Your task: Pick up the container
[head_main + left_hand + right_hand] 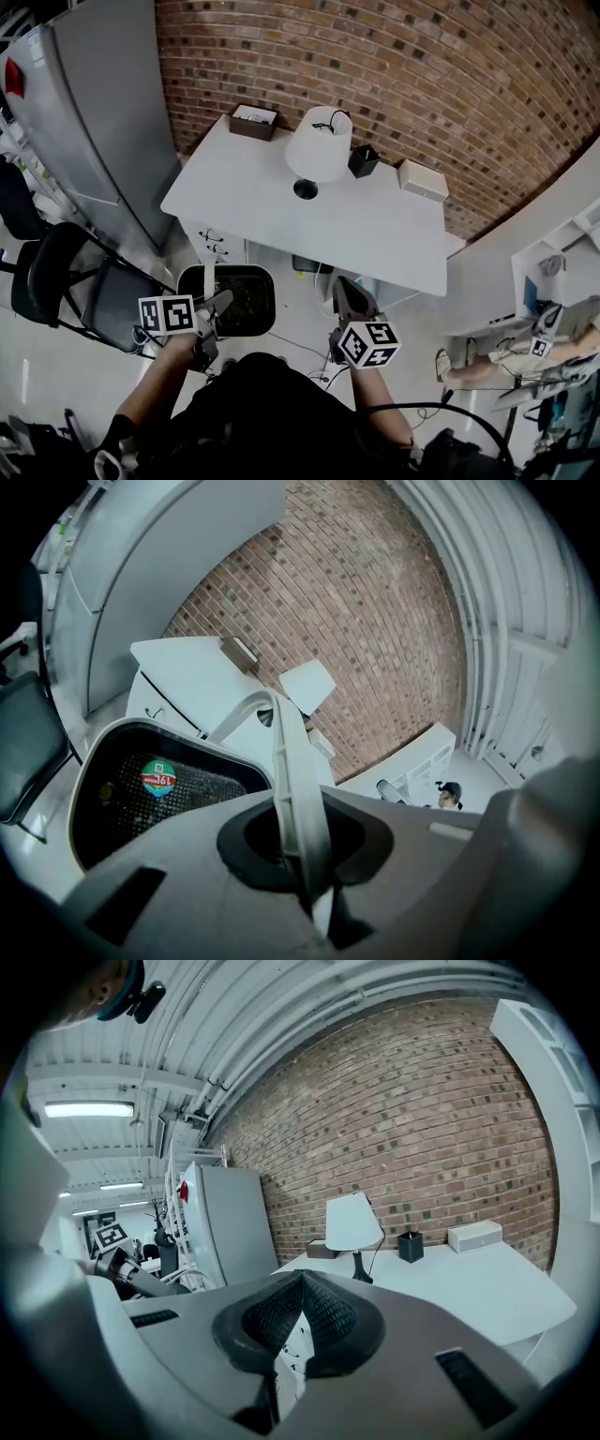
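Note:
The container [246,302] is a black bin with a white rim, hanging off the floor just in front of the white table. In the left gripper view its dark inside [141,803] carries a round sticker. A white handle [292,761] arches up from its rim and runs between the jaws of my left gripper [300,846], which is shut on it. In the head view my left gripper [214,306] sits at the bin's left edge. My right gripper [345,296] hangs to the right of the bin, apart from it. Its jaws [298,1288] are shut with nothing between them.
The white table [375,234] stands against the brick wall with a lamp [319,145], a black cup [363,160], a white box [423,179] and a brown tray [253,122]. A grey cabinet [94,122] and black chair [66,281] stand left. A person [525,352] is at the right.

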A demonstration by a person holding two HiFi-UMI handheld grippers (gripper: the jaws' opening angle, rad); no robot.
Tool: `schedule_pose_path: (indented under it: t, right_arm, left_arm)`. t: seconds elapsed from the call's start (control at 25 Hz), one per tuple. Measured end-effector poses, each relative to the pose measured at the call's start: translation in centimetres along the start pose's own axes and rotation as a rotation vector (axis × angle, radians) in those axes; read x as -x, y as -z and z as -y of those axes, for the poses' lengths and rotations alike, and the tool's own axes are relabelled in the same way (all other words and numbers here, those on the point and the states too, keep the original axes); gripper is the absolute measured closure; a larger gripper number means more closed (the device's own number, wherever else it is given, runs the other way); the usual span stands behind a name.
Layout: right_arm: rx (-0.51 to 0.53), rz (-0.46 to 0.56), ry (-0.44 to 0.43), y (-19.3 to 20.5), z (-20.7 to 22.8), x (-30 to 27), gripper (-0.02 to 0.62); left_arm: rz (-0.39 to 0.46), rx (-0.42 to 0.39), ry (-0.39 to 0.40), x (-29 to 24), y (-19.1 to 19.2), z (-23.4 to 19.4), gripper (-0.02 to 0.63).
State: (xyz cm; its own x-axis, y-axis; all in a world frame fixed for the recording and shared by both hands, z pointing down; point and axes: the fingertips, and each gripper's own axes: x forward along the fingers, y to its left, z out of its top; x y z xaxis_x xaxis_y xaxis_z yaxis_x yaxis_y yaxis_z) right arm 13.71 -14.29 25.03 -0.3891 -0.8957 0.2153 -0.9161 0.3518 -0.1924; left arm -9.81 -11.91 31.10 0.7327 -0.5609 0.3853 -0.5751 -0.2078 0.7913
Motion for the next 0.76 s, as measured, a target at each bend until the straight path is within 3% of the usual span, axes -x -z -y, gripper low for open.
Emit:
schedule_pose_path:
  t: [0.28, 0.76]
  right_arm:
    - [0.039, 0.006, 0.011, -0.4, 0.1, 0.2, 0.589]
    - [0.02, 0.031, 0.015, -1.2, 0.2, 1.0, 0.589]
  left_arm:
    - [-0.008, 0.007, -0.008, -0.1, 0.0, 0.0, 0.58]
    - [-0.007, 0.001, 0.005, 0.1, -0.1, 0.4, 0.58]
